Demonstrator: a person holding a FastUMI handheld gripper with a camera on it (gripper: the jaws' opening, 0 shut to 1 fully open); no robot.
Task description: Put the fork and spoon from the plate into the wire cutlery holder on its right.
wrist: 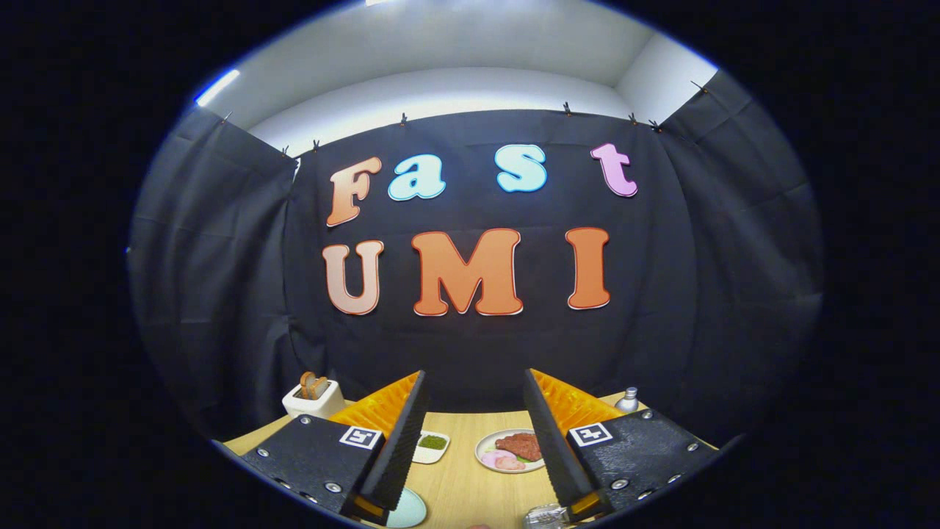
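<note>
My gripper (475,375) is open and held high above the wooden table (470,477), with nothing between its fingers. It faces the booth's back wall. Just inside the base of the left finger shows the edge of a pale blue plate (408,509); the finger hides the rest of it. By the base of the right finger lies part of a shiny metal thing (545,516), perhaps the wire cutlery holder; too little of it shows to tell.
Farther back on the table stand a white toaster (313,397) with bread slices, a small white dish (431,445) of green food, a white plate (486,446) with meat, and a silver bottle top (627,400). Black cloth walls close in the table behind and beside.
</note>
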